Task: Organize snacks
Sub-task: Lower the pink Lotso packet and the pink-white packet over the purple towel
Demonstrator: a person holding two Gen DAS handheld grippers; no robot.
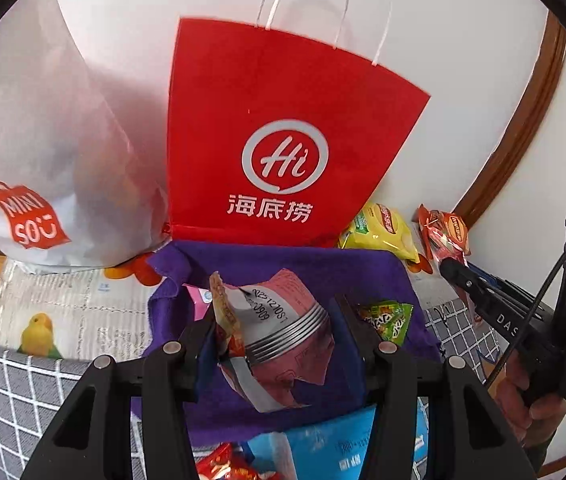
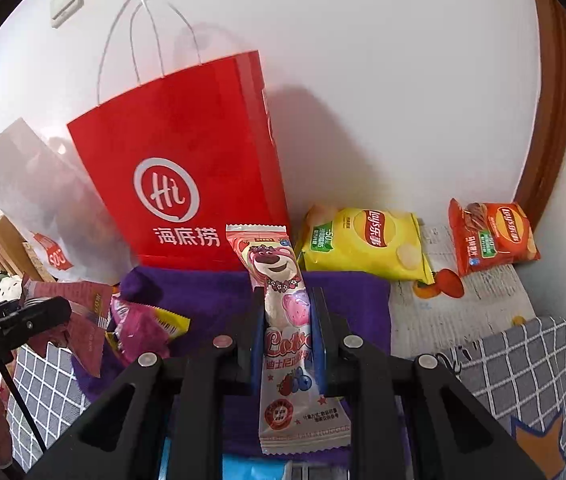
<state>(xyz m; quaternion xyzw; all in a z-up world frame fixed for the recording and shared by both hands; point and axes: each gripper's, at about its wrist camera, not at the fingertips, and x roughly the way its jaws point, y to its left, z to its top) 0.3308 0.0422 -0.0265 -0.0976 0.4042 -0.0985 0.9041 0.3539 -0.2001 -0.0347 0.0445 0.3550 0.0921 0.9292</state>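
My left gripper [image 1: 279, 320] holds a pink and white snack packet [image 1: 283, 332] between its fingers, above a purple cloth [image 1: 315, 272]. A small green candy packet [image 1: 389, 318] lies by the right finger. My right gripper [image 2: 287, 320] is shut on a pink Lotso bear snack packet [image 2: 283, 320], held upright over the purple cloth [image 2: 211, 292]. A red Haidilao paper bag [image 1: 275, 132] stands behind the cloth against the wall; it also shows in the right wrist view [image 2: 187, 176]. A yellow Lay's bag [image 2: 367, 244] and an orange-red Lay's bag [image 2: 491, 236] lie to its right.
A white Miniso bag [image 1: 43, 152] stands left of the red bag. A magenta packet [image 2: 143, 328] lies on the cloth's left. A blue packet [image 1: 323, 440] and a red packet [image 1: 219, 464] lie near me. Grey checked cloth [image 2: 523, 368] covers the table sides. A brown door frame [image 2: 551, 120] is at right.
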